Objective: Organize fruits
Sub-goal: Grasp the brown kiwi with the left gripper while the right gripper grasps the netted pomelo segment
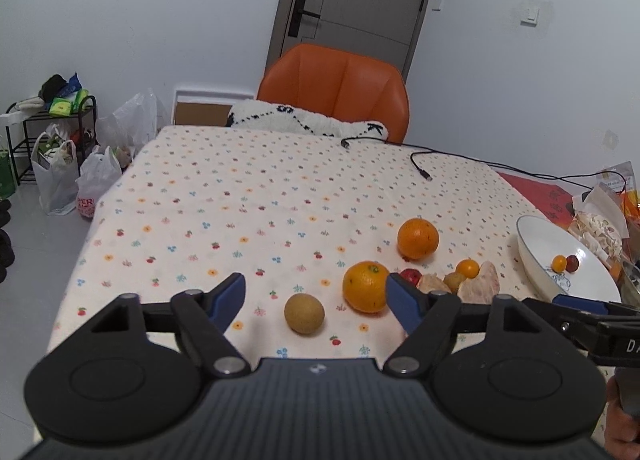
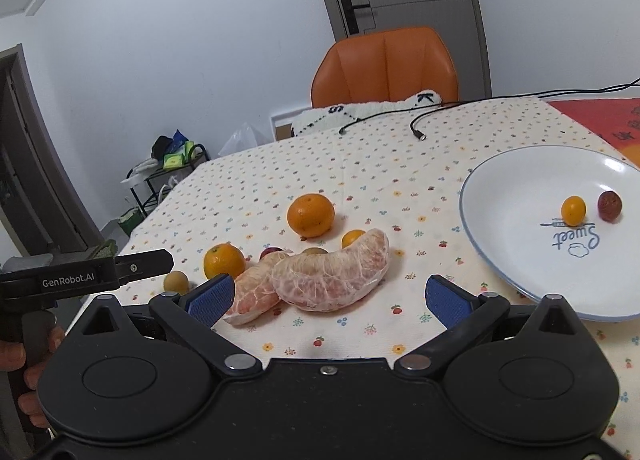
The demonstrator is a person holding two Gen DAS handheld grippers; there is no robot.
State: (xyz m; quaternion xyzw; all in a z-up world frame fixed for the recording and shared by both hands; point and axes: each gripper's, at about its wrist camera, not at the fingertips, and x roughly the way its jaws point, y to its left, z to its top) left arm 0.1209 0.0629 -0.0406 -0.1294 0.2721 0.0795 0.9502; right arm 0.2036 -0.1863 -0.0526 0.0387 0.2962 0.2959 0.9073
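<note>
Oranges (image 1: 417, 238) left of plate (image 2: 500, 260), two fruits inside

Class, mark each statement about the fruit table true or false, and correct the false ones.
1. The white plate holds two small fruits. True: a small orange fruit and a dark red fruit.
2. The right gripper is clamped on a pomelo segment. False: its jaws stand open, with the large pomelo segment lying on the tablecloth ahead of them.
3. Two oranges lie on the tablecloth. True: the near orange and the far orange.
4. The left gripper holds the brown round fruit. False: it is open and empty.
</note>
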